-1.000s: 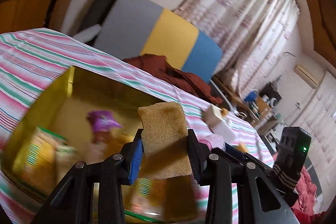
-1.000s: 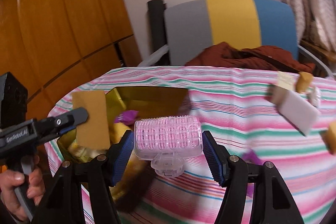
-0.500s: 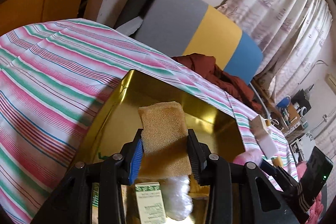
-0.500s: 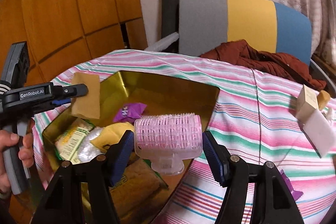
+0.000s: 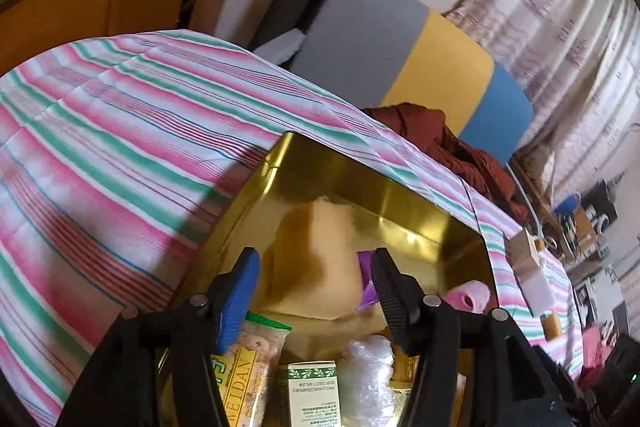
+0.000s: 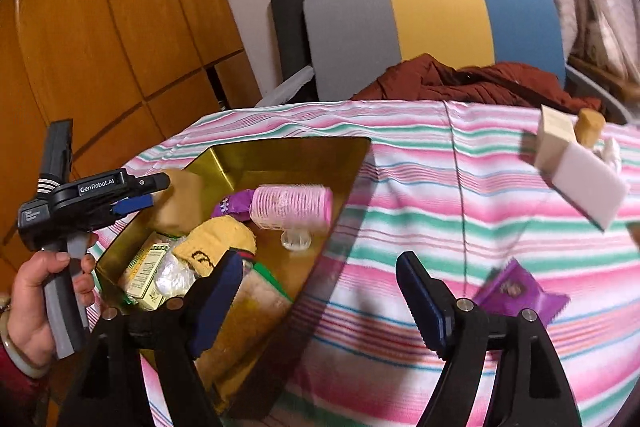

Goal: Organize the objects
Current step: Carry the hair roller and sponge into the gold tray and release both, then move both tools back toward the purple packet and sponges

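Over gold tin (image 6: pixel 280 155): both grippers (image 5: pixel 316 279) (image 6: pixel 320 287) just opening, jaws spread, empty; sponge (image 5: pixel 316 259) soft, light; pink roller (image 6: pixel 292 205) light, rolls — grip across barrel.

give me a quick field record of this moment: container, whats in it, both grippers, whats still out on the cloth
container: gold tin, open, on the striped tablecloth
in tin: pink hair roller, tan sponge, purple wrapper, yellow sock, green-print box, biscuit packet, clear plastic bundle
left gripper: jaws have just been opening, sponge loose between them, over the tin
right gripper: jaws have just been opening, nothing between them, roller lying in the tin ahead
still on cloth: white block, beige box, purple packet
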Demonstrator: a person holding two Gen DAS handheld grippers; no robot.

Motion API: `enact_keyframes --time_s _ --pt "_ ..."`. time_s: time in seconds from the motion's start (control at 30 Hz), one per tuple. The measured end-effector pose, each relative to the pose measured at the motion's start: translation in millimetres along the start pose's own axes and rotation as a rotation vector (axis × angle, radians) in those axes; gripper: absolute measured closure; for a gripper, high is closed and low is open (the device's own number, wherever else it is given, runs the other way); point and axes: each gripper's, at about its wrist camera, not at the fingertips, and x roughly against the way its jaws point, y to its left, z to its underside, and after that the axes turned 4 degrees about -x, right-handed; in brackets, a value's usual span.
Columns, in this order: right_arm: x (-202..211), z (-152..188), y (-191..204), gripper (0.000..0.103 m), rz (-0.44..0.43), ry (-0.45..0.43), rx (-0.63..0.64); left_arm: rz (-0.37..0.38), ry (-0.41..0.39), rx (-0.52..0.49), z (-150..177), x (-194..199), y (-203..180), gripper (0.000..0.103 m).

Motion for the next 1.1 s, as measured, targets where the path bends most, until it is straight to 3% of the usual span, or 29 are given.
enact_keyframes --time_s 0.17,0.4,0.83,1.1 --pt "6.6 4.1 -9.9 0.023 0.008 -0.003 -0.035 -0.032 -0.08 0.035 6.4 21.7 0.9 0.04" --pt "16.0 6.0 -23.8 0.022 0.02 -0.016 -0.074 0.005 -0.125 0.039 23.4 41.2 -14.3 0.039" --pt "41.1 8.4 -66.4 0.022 0.1 -0.042 -0.136 0.1 -0.094 -0.116 49.6 50.1 -83.3 0.039" --pt "58.0 16.4 -109.4 0.021 0.175 -0.039 -0.183 0.176 -0.039 -0.282 73.2 45.7 -137.0 0.039"
